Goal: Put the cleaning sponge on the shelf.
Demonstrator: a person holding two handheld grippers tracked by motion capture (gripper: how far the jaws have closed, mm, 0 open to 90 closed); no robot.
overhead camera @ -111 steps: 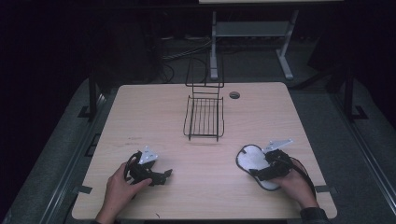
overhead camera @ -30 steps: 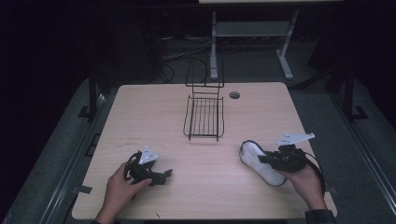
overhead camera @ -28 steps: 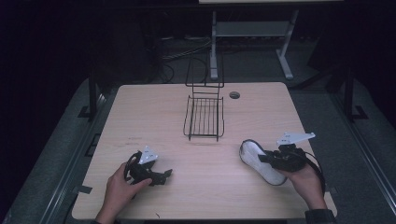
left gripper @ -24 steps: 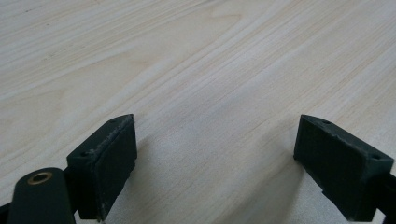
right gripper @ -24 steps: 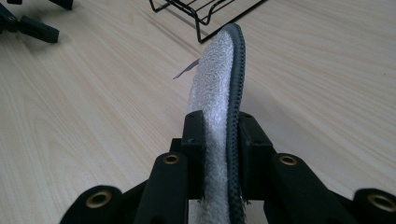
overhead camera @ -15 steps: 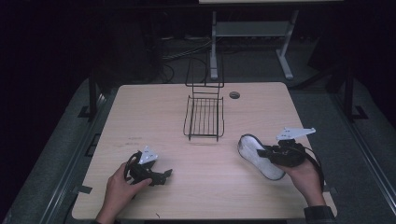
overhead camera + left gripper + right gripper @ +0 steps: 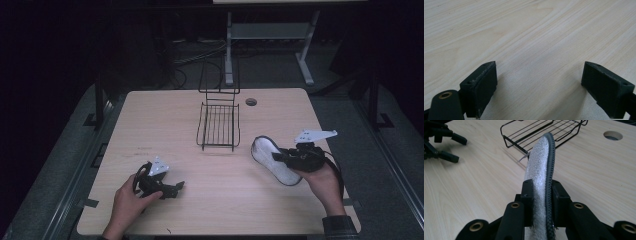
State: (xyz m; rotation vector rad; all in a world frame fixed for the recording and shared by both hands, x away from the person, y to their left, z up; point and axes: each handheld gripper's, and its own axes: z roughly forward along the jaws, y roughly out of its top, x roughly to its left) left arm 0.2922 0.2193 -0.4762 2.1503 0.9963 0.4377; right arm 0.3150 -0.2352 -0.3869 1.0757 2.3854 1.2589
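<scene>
While the right gripper pinches a white slipper sole on edge between its jaws, the piece hangs just above the table, its long axis running ahead of the jaws toward the wire basket. From this gripper, in the high view, the basket lies at about ten o'clock, near the sole's far tip (the toe end, by my reading). The right hand is the nearer one to the basket. The left gripper rests at about eight o'clock from the basket, jaws spread wide with bare wood between them, well apart from the sole.
</scene>
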